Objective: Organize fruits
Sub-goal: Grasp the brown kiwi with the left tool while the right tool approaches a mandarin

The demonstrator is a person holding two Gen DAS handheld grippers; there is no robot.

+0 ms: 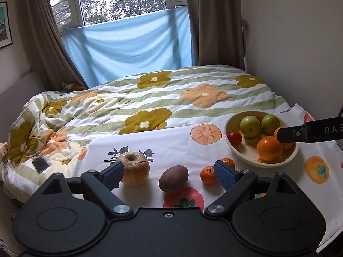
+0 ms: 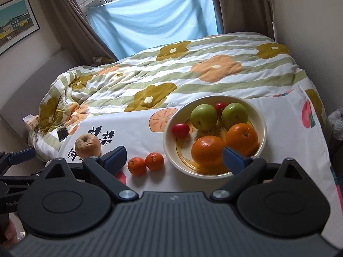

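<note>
Both the left gripper (image 1: 171,172) and right gripper (image 2: 174,157) stand wide and empty above a brown fuzzy kiwi (image 1: 173,178) and a cream ceramic bowl (image 2: 169,147) of fruit.

In the left wrist view, the right gripper (image 1: 285,135) pokes in from the right edge, which cuts off most of it. Its dark finger hides part of an orange (image 1: 286,138) in the bowl (image 1: 276,163). A blue pad hides half of a small orange (image 1: 228,162). The other pad covers the side of the old apple (image 1: 135,167).

In the right wrist view, the kiwi is hidden behind the gripper. The bottom of the apple (image 2: 88,145) is covered too. A pad covers the edge of the front orange (image 2: 208,151). The picture on the wall (image 2: 15,23) is cut off at the left edge. A hand (image 2: 8,231) shows only a little, in the bottom left corner.
</note>
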